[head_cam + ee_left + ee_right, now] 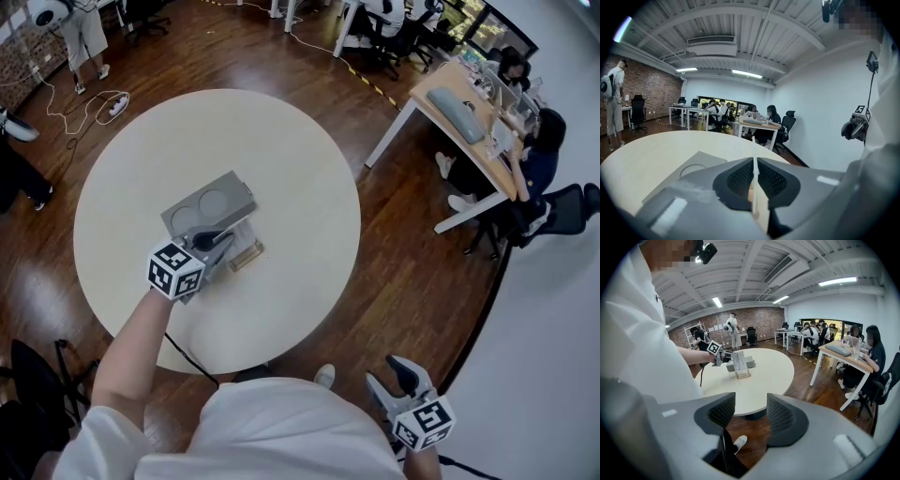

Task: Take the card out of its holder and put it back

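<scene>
A thin white card stands upright over a small wooden holder on the round white table. My left gripper is shut on the card's edge. In the left gripper view the card runs edge-on between the closed pads of the left gripper. From the right gripper view, the card meets the holder at its bottom edge; whether it sits in the slot I cannot tell. My right gripper hangs open and empty off the table beside the person's body; the right gripper holds nothing.
A grey block with two round recesses lies just behind the holder. Office desks with seated people stand to the right. A power strip and cable lie on the wooden floor at the far left. A black chair is near my left.
</scene>
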`<action>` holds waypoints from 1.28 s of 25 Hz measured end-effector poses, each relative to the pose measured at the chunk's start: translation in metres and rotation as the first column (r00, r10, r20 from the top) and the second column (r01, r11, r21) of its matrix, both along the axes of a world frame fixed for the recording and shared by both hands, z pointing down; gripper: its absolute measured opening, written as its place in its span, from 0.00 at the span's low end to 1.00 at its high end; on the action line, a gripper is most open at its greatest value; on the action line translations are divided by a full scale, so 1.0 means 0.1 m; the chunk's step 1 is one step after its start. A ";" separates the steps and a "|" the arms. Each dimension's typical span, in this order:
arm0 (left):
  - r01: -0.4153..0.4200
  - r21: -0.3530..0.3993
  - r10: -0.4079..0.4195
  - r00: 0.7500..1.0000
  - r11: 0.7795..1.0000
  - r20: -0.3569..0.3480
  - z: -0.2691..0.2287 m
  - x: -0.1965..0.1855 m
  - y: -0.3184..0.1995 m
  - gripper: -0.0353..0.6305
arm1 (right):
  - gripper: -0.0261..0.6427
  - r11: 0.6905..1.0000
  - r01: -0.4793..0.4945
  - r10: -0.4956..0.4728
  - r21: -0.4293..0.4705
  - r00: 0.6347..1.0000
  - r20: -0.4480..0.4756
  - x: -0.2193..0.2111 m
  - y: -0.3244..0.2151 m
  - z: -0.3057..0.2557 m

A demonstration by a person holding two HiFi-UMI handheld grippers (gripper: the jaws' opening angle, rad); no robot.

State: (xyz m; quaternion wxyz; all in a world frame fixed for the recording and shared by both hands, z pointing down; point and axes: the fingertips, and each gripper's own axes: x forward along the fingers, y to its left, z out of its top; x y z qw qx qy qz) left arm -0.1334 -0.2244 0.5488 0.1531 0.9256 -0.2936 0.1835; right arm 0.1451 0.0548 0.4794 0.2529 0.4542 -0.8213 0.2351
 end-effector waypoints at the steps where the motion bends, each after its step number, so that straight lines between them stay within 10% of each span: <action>1: 0.000 -0.001 0.000 1.000 1.000 0.001 0.00 0.00 0.00 0.08 | 0.36 1.000 0.000 0.000 0.000 1.000 0.000 0.00 0.00 0.00; 32: -0.054 -0.046 0.056 0.998 0.997 0.036 0.45 0.09 0.02 0.08 | 0.36 0.998 -0.055 0.055 -0.024 0.998 -0.004 0.00 0.18 0.03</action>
